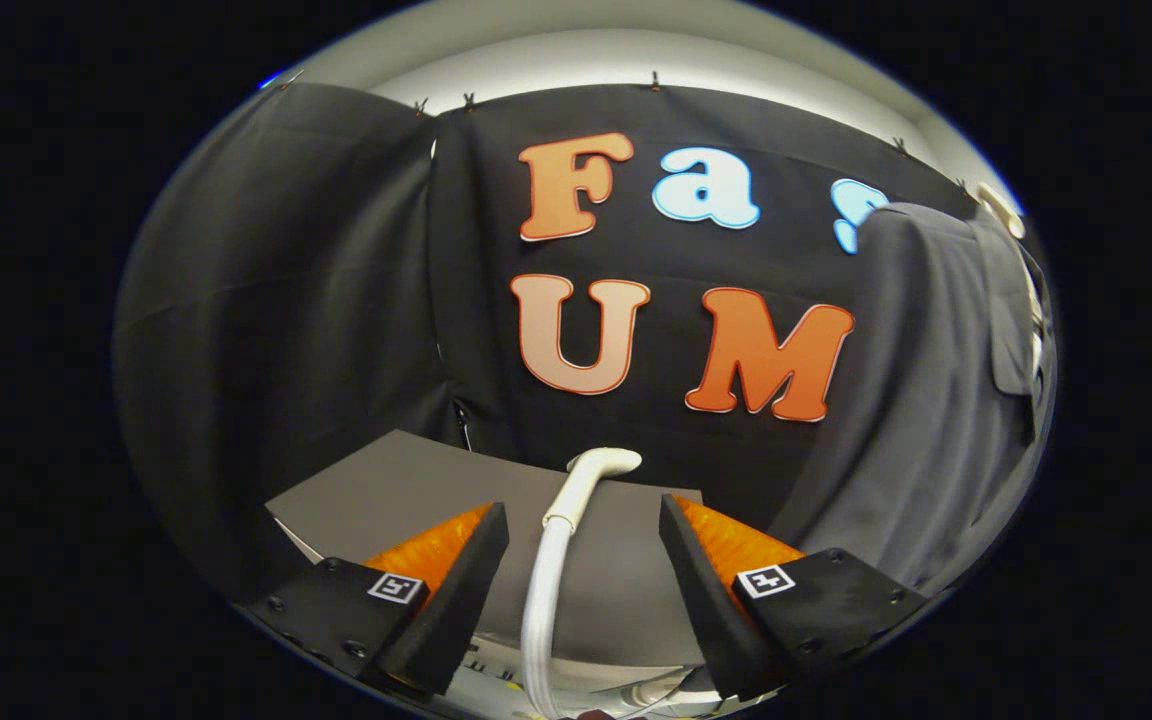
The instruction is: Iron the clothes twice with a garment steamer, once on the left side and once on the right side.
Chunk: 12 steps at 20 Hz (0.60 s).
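A white garment steamer [564,520] runs up between my fingers, its curved head [604,462] just past the fingertips. My gripper [584,512] is open, and a gap shows between each finger and the steamer's slim body. A grey garment [926,400] hangs to the right, beyond the right finger, with a pocket flap [1011,350] on its far side. The steamer's lower end is hidden below the fingers.
A grey tabletop [386,490] lies under and ahead of the fingers, ending at the black cloth wall [286,300]. White parts with markings [496,665] show beneath the fingers. A pale ceiling [586,50] shows above the cloth.
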Available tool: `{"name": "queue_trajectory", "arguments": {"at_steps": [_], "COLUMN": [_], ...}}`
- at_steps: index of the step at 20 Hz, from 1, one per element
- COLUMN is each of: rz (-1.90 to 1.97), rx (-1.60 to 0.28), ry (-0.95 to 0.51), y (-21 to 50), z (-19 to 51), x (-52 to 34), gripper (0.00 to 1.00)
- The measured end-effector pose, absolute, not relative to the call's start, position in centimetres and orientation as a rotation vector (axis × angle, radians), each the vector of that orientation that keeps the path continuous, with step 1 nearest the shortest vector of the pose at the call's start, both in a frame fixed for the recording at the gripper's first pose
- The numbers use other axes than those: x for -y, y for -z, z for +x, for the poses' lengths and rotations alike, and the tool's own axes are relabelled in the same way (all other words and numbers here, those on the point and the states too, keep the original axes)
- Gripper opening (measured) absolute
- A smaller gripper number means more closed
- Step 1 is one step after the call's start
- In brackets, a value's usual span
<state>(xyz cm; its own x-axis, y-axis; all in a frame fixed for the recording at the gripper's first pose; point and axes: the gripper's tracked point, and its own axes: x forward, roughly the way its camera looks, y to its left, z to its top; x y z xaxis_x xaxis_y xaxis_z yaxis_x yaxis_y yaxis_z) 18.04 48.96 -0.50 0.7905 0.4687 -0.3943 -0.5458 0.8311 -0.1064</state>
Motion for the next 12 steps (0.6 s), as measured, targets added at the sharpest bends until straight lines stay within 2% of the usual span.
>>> {"name": "queue_trajectory", "arguments": {"at_steps": [4, 12], "rz": [-0.313, -0.397], "rx": [-0.447, -0.558], "ry": [-0.516, -0.45], "y": [4.3, 10.8], "z": [22.8, 28.9], "x": [-53.0, -54.6], "gripper": [0.98, 0.98]}}
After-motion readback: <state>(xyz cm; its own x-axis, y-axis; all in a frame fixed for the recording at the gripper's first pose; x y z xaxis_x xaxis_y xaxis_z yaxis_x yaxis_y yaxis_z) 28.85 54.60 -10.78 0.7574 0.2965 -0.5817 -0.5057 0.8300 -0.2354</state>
